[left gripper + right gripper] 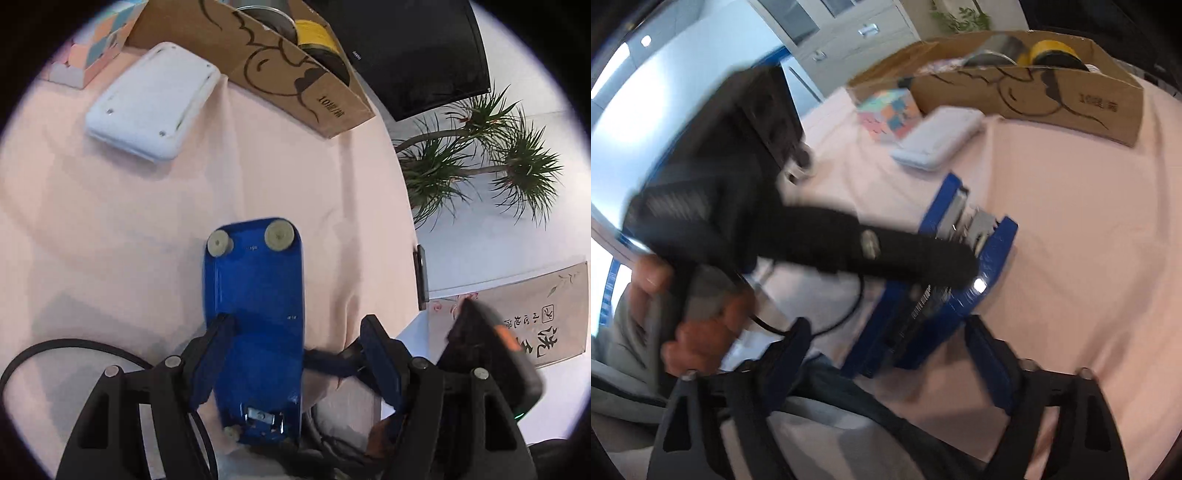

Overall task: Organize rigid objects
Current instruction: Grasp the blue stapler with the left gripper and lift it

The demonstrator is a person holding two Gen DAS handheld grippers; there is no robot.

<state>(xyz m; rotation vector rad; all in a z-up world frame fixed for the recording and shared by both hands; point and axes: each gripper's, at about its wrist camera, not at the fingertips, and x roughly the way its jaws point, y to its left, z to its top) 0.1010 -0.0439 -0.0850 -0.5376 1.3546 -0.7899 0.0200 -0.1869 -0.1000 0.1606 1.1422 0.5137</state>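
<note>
A blue stapler lies on its side on the pink tablecloth, its flat underside with round rubber feet facing the left wrist camera. My left gripper is open around it; the left finger touches its edge, the right finger stands apart. In the right wrist view the stapler shows its metal magazine, with the left gripper's black body reaching onto it. My right gripper is open and empty, just in front of the stapler's near end.
A white flat device lies on the cloth beyond the stapler. A cardboard box holding a yellow spool and a metal tin stands at the back. A pastel cube sits beside it. The table edge and a plant are right.
</note>
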